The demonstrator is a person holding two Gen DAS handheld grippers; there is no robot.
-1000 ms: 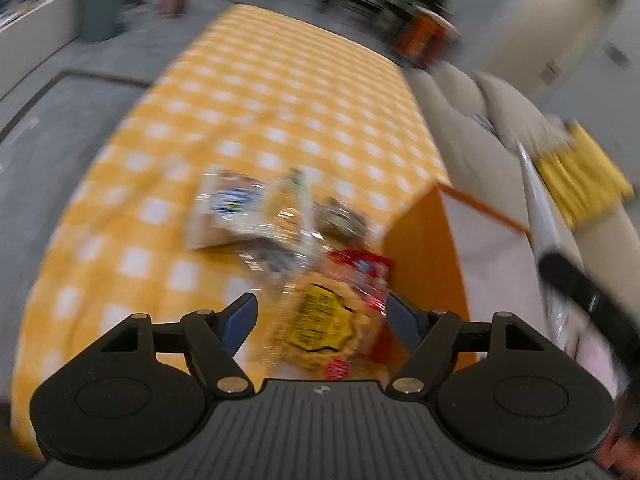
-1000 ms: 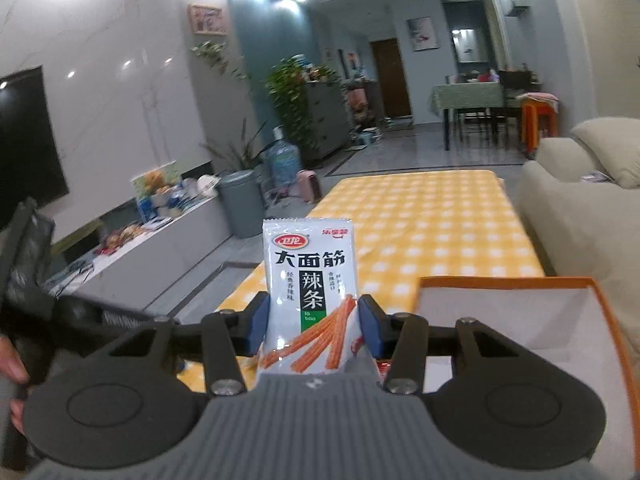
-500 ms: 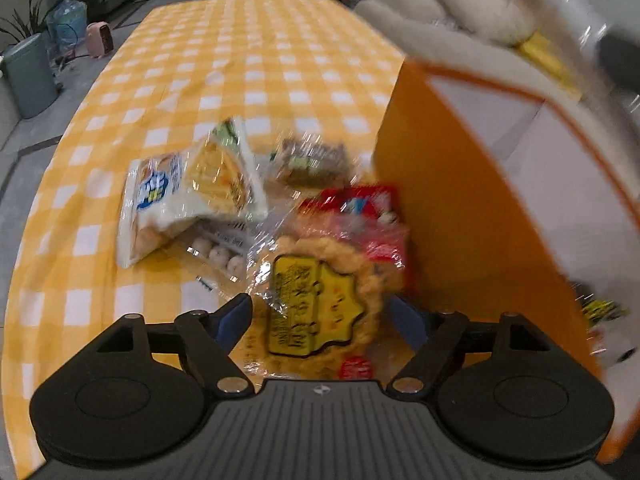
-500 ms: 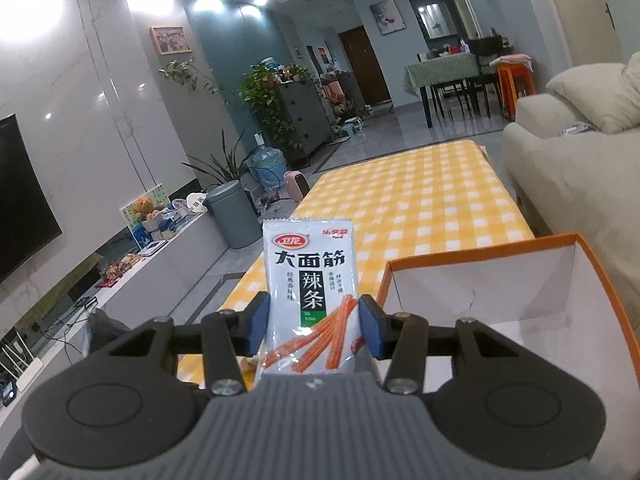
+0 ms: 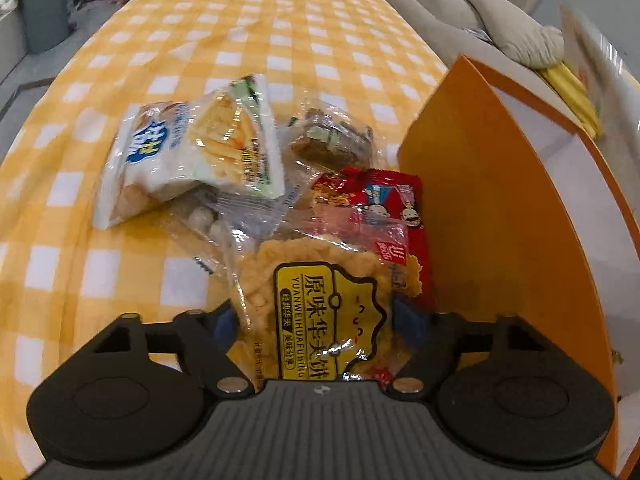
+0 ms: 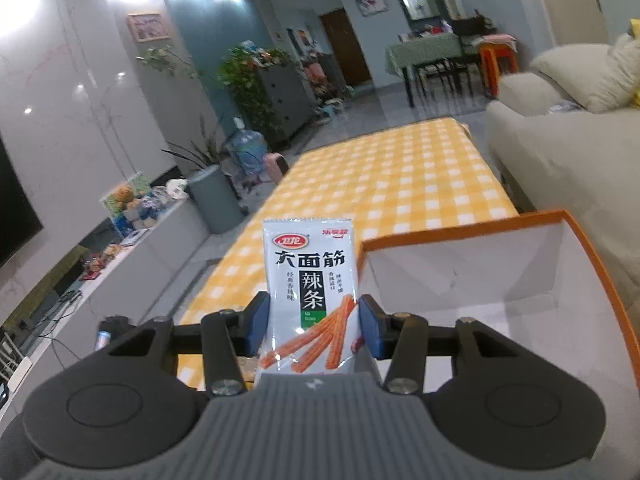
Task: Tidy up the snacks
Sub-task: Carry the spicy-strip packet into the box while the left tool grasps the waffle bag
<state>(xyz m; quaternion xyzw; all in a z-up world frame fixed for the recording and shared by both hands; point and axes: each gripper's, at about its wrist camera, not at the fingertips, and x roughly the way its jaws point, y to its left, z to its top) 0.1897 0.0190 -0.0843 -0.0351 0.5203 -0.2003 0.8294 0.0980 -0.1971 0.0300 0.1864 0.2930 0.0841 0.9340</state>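
Just beyond the left hand-held gripper (image 5: 314, 316), snack packets lie piled on the yellow checked bench (image 5: 248, 32): a white chip bag (image 5: 192, 152), a brown clear-wrapped packet (image 5: 332, 140) and a red packet (image 5: 384, 200) beside the orange box (image 5: 480, 216). The box's white inside (image 6: 500, 280) looks bare where visible. A grey sofa (image 6: 560, 148) stands beside the bench. The left jaws are closing around the yellow-labelled pastry packet (image 5: 324, 304), whose edges meet the blue pads. The right hand-held gripper (image 6: 314, 328) clamps an upright white spicy-strip packet (image 6: 308, 280) over the box's left rim.
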